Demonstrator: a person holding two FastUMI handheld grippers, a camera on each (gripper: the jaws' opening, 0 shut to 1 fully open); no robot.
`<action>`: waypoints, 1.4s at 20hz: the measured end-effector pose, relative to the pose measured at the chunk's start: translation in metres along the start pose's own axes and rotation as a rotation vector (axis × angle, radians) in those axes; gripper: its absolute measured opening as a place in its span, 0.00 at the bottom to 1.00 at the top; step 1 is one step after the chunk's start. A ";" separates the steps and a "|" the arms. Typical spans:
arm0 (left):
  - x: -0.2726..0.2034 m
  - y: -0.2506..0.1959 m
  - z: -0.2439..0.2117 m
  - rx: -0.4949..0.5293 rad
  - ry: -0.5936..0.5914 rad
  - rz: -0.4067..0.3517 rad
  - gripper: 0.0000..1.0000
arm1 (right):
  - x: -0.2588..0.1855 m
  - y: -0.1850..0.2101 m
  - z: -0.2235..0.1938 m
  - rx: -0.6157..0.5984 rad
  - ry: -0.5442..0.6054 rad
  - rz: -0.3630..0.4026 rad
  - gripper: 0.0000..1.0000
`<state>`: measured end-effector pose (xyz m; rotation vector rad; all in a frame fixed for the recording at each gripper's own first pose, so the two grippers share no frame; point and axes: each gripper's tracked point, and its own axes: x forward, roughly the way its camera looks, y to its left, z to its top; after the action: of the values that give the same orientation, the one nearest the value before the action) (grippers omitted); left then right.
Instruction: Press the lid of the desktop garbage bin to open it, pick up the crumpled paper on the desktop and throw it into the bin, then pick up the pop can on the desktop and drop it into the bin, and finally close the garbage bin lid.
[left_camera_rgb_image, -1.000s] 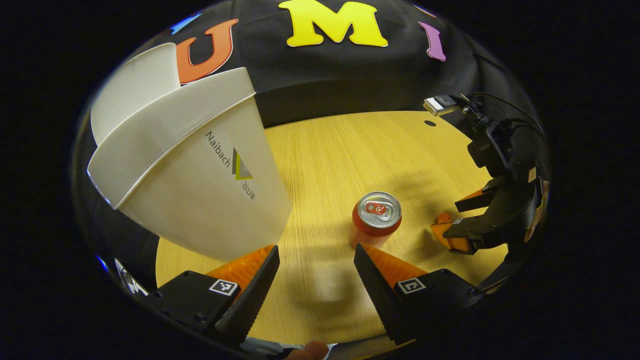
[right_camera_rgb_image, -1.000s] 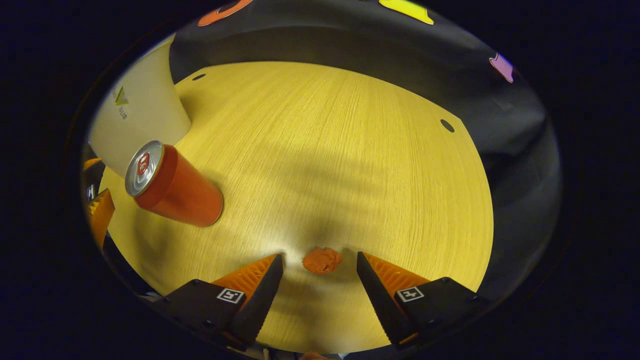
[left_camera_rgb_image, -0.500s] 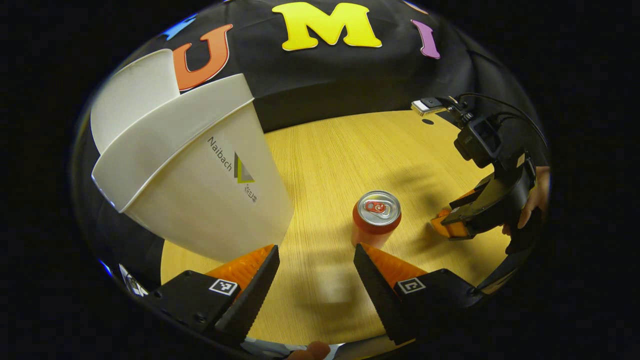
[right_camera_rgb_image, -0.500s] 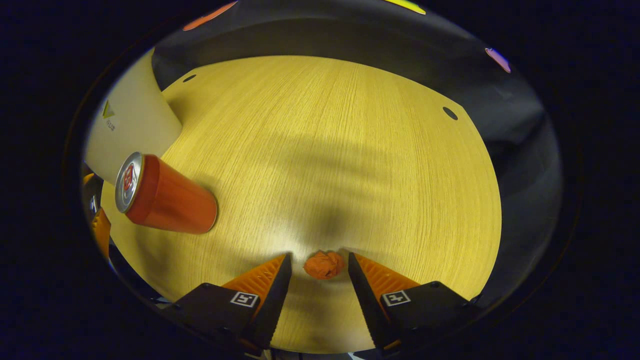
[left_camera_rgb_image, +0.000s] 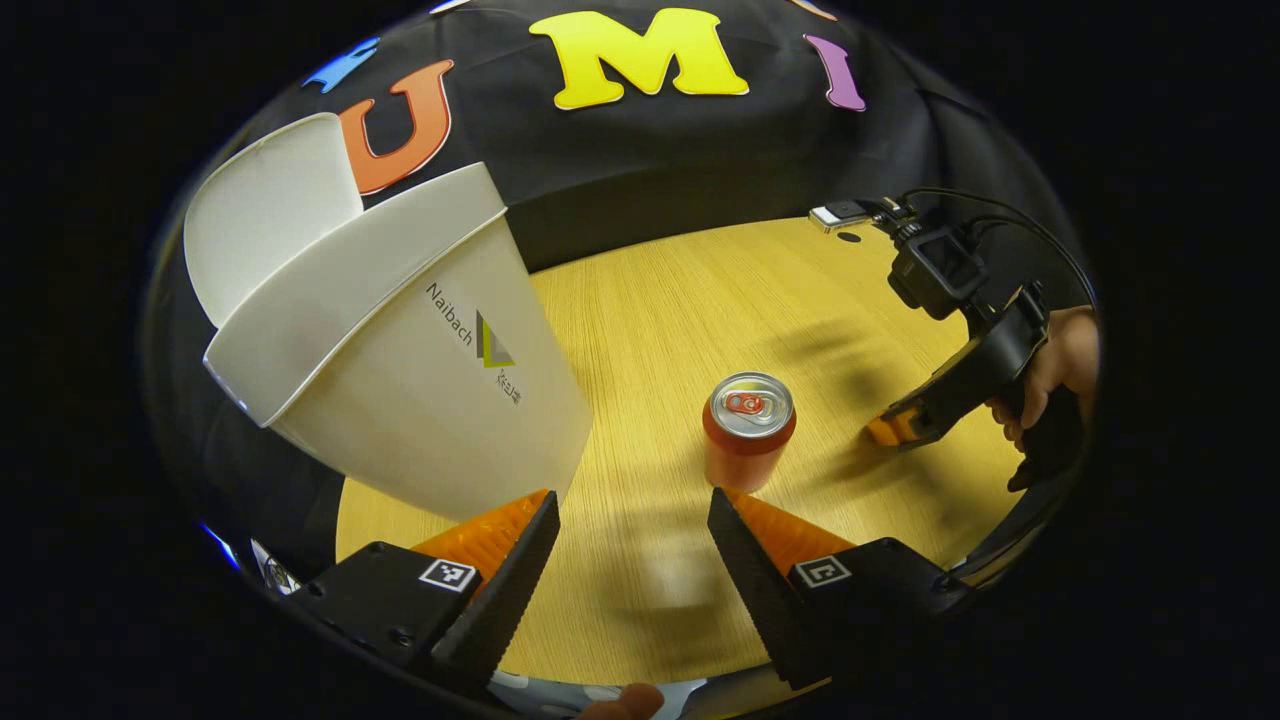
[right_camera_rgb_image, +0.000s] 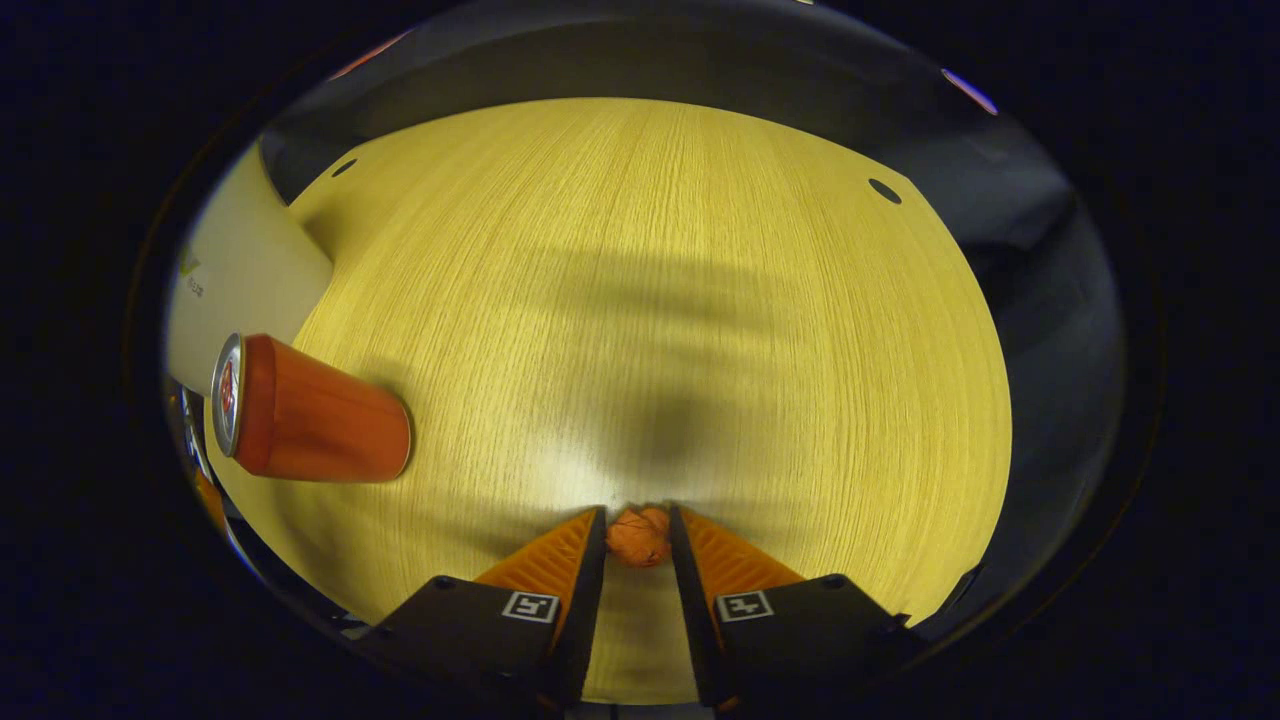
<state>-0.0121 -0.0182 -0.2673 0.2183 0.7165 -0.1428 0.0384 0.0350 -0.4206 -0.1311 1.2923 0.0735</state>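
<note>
right tool (right_camera_rgb_image: 637, 535) now closed in on paper ball (right_camera_rgb_image: 638, 536), prev wide apart

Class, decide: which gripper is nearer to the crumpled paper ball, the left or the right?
Right. The right gripper has its fingers closed on the crumpled paper ball. The left gripper hangs open near the white bin.

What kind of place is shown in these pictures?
Probably a staged recording booth, not a real home: a bare wooden table backed by a black cloth wall, with only a white desktop bin, a pop can and crumpled paper laid out.
</note>
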 end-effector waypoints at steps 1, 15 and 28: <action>-0.001 0.000 -0.002 -0.001 0.005 0.003 0.99 | -0.002 0.000 0.000 0.008 0.000 0.010 0.44; -0.018 -0.008 -0.024 -0.014 0.022 0.001 0.99 | -0.053 -0.018 0.008 0.007 -0.181 -0.034 0.23; -0.020 -0.025 -0.018 -0.009 0.012 -0.040 0.99 | -0.239 -0.030 0.157 0.096 -0.637 0.017 0.23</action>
<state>-0.0437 -0.0370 -0.2705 0.1968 0.7334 -0.1767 0.1265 0.0316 -0.1473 -0.0099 0.6589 0.0607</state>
